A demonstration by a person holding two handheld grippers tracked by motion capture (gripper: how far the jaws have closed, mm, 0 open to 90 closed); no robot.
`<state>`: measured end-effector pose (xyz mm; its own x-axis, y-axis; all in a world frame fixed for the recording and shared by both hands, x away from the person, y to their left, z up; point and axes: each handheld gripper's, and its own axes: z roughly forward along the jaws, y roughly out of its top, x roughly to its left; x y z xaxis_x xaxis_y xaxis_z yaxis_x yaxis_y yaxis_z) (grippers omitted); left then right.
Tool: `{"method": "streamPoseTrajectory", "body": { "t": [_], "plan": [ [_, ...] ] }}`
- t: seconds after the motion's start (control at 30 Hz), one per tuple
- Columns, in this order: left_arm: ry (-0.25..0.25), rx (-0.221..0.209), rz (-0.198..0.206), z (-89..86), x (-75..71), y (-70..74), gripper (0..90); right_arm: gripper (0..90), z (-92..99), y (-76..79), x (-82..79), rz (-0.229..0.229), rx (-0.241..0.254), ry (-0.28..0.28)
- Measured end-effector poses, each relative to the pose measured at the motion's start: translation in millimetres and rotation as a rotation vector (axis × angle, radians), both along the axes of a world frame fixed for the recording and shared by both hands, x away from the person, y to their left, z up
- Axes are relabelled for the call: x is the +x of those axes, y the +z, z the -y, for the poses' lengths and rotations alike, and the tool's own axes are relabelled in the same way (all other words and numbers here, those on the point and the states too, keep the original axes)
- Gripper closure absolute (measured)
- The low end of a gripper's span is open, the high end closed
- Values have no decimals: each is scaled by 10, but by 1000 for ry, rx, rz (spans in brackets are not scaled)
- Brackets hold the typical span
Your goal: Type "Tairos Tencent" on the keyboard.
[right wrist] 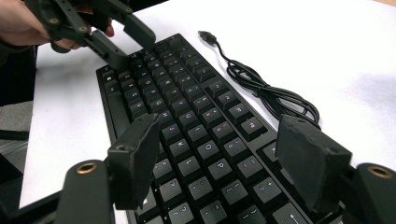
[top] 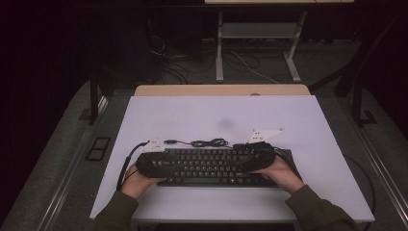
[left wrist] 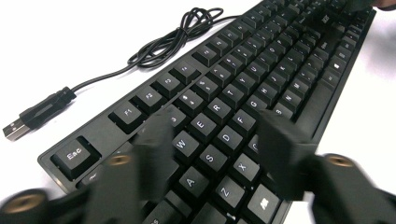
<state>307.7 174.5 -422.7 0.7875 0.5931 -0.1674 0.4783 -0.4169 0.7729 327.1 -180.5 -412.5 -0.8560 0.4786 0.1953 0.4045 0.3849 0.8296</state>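
The keyboard (top: pixel 211 166) lay flat near your edge of the table (top: pixel 317 125), its cable (top: pixel 204 143) coiled just behind it. Your left gripper (left wrist: pixel 219 140) hung over the Esc end, jaws parted and holding nothing. Your right gripper (right wrist: pixel 224 154) straddled the other end, also spread and empty. The board looked stiff, light and slick-sided; you'd do best pinching both short ends evenly, clear of the keys.

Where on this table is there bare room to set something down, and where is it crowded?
Free: the wide stretch of white table between the coiled cable and the far wooden edge, plus the strips left and right of the keyboard. A narrower bare strip runs along the near edge. Crowded: the keyboard itself, with the left gripper and right gripper over its ends.
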Motion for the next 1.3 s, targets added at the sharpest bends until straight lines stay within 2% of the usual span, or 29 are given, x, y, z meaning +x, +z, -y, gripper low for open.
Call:
{"method": "streamPoseTrajectory", "body": {
  "t": [0.13, 0.3, 0.6, 0.97, 1.3],
  "plan": [
    [16, -4, 3, 26, 4, -10, 293, 314, -5, 1, 1, -3, -3, 0],
    [17, -9, 12, 40, -1, -4, 240, 334, -24, 14, 11, -10, 0, -2],
    [23, -18, 27, 44, 0, 7, 213, 372, -104, 65, 59, -13, 2, -8],
    [20, -23, 39, 61, 3, 11, 199, 441, -231, 83, 133, -19, 3, 12],
    [13, -17, 39, 69, 3, 8, 199, 560, -309, 70, 180, -20, 6, 9]
  ]
}}
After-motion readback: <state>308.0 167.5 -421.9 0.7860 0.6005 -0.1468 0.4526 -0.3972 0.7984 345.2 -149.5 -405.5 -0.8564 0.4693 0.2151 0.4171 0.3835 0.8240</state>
